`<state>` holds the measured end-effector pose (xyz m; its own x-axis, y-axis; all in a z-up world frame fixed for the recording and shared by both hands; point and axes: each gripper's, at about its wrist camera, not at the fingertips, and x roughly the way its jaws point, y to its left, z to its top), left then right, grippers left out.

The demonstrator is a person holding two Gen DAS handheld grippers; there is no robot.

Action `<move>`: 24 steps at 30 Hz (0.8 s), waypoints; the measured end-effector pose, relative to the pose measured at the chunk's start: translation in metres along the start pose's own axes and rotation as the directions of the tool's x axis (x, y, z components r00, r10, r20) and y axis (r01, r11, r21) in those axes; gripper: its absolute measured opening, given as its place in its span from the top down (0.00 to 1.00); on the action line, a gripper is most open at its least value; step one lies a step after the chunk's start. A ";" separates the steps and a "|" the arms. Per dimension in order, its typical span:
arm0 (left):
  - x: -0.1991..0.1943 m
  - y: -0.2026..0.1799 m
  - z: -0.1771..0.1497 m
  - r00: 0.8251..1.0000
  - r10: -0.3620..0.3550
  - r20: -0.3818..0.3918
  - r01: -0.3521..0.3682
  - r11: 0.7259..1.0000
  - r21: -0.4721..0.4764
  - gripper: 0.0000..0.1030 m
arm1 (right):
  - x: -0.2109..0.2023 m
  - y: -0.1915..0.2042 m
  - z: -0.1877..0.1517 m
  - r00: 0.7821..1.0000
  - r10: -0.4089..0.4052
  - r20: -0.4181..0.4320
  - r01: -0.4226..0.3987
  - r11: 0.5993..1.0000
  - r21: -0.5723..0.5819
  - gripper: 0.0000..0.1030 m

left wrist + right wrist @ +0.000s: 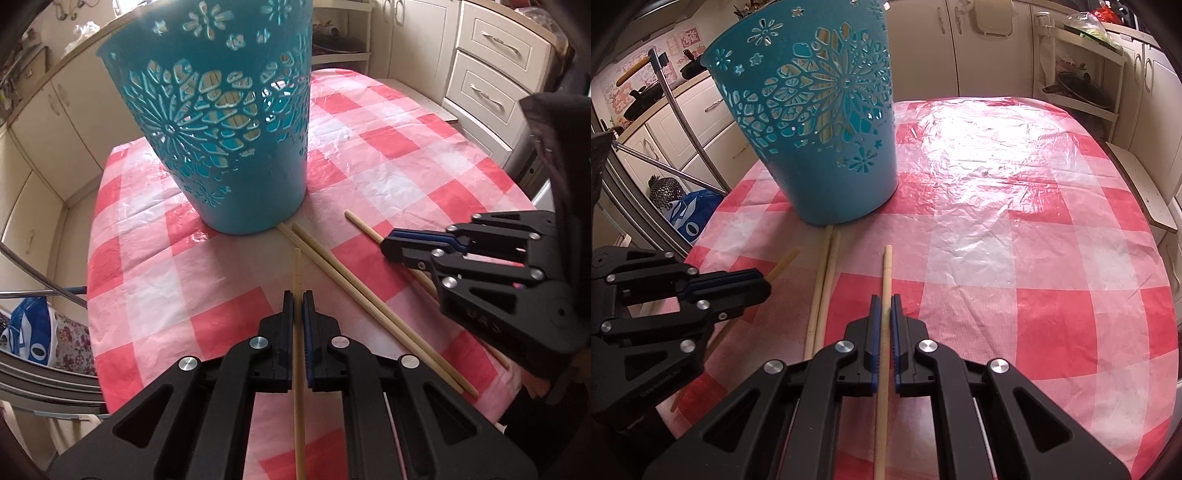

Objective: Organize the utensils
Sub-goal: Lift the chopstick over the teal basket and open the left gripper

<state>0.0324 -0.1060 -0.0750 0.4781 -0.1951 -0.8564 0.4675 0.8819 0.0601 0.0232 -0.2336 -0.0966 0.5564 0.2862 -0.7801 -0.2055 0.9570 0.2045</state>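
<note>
While the left wrist view looks down, the left claw [297,295] is clenched on one chopstick [296,269], its tip pointing at the teal basket [221,122] on the checked worktop [388,155]. Two loose chopsticks [354,284] touch the basket's base. From the right wrist view, the right claw [885,297] grasps another chopstick [887,273], also near the basket. Risk: such thin grips could pivot, missing the tall rim or nudging the basket over.

No text clear enough to read
</note>
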 end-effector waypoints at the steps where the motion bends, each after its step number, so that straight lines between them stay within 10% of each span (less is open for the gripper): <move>1: -0.005 0.001 -0.001 1.000 -0.006 0.007 0.006 1.000 -0.002 0.95 | 0.000 0.000 0.000 1.000 0.000 0.001 0.000 1.000 0.000 0.94; 11: -0.126 0.036 0.026 0.948 -0.149 0.281 0.182 0.979 -0.095 0.96 | -0.001 -0.002 0.000 1.000 0.013 0.007 -0.013 1.000 0.014 0.94; 18: -0.222 0.066 0.087 0.821 -0.096 0.563 0.207 0.969 -0.137 0.96 | -0.001 -0.005 0.001 1.000 0.027 0.006 -0.027 0.999 0.030 0.94; 24: -0.215 0.079 0.145 0.716 0.050 0.696 0.165 0.957 -0.238 0.96 | -0.002 -0.008 0.001 0.999 0.034 0.009 -0.035 0.999 0.036 0.94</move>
<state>0.0745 -0.0568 0.1883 0.8831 -0.3947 -0.2536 0.3495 0.9141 -0.2055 0.0246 -0.2416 -0.0966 0.5560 0.3193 -0.7674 -0.1952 0.9476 0.2528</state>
